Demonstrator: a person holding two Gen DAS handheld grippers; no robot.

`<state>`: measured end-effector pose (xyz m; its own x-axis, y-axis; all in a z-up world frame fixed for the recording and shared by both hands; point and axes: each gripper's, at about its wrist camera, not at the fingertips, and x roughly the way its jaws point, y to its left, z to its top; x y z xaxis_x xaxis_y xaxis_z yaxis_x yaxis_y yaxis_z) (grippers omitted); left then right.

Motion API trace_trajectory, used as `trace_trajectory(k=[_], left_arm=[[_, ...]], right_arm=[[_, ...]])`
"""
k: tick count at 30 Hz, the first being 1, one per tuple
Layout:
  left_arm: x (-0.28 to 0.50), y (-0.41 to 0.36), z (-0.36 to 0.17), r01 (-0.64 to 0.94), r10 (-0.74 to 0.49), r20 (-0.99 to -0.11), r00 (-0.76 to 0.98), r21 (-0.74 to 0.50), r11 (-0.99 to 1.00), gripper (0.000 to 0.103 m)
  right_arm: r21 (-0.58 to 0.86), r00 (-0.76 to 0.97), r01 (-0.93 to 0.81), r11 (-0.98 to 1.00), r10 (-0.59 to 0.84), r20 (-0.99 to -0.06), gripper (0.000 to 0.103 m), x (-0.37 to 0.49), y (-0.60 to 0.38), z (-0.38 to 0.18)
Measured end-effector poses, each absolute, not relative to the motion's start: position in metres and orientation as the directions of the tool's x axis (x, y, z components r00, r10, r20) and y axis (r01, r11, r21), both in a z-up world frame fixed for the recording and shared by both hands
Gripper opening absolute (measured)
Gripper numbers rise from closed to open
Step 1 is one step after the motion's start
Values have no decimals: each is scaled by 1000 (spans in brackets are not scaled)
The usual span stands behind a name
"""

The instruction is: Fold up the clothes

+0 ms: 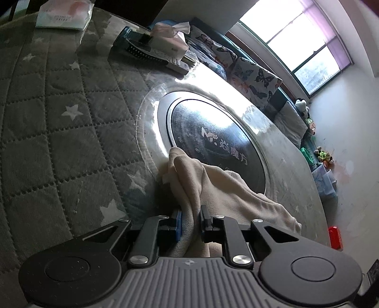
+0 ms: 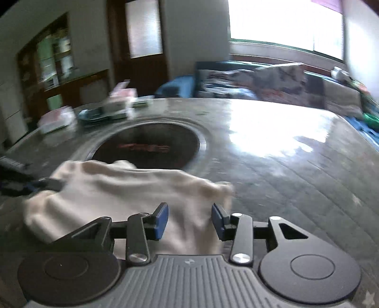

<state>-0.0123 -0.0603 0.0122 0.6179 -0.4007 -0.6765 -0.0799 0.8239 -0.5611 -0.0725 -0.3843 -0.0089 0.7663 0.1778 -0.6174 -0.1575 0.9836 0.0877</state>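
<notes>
Cream garment (image 1: 227, 189) bunched on worktop (image 1: 272, 132); pinched by left gripper (image 1: 190, 222) for lifting an edge; right gripper (image 2: 189, 220) jaws spread, poised over cloth.

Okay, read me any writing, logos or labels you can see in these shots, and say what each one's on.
"Mr." followed by Chinese characters, white, too distorted to read surely: on the black round cooktop set into the table.
Small dark print on the white tissue pack: too small to read.
Red marking on the cooktop in the right wrist view: blurred, unreadable.
The cream garment shows no text.
</notes>
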Motion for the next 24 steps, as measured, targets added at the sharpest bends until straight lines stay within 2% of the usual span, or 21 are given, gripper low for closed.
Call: trace_trajectory(k=[3,7,9,10,11,13,18,19,22,24], left_arm=[[-12,-62,13,-72,-395,-680,618,-549,832,16],[-12,-66,14,-55,-381,-683,623,-524,850,16],[-12,-68,16,-49,-374,-686,624,-512,858,16],[-12,-69,17,-45,-371,-686,626,-506,861,16],[-12,-70,18,-39,-368,-686,628,-500,865,16],[-12,-73,22,-26,-364,-683,633,-489,872,15],[-10,-84,39,27,-368,-664,650,-464,886,14],[-9,-88,43,40,-371,-659,655,-459,887,14],[-2,-102,55,77,-378,-643,666,-445,892,14],[2,-115,60,98,-378,-638,671,-429,898,14]], right_arm=[[154,766,-99,983,174,-619,48,-66,-398,-18],[238,763,-65,969,202,-614,49,-65,-406,-27],[265,763,-67,962,221,-608,41,-67,-409,-27],[282,761,-70,957,234,-605,28,-68,-410,-26],[300,758,-75,951,250,-603,22,-68,-410,-26],[312,761,-76,947,257,-595,16,-70,-409,-23],[333,798,-78,940,259,-544,12,-79,-414,-8],[329,807,-76,941,252,-534,6,-81,-416,-3],[318,833,-73,945,233,-502,2,-88,-425,12],[304,845,-66,950,215,-489,1,-90,-432,21]])
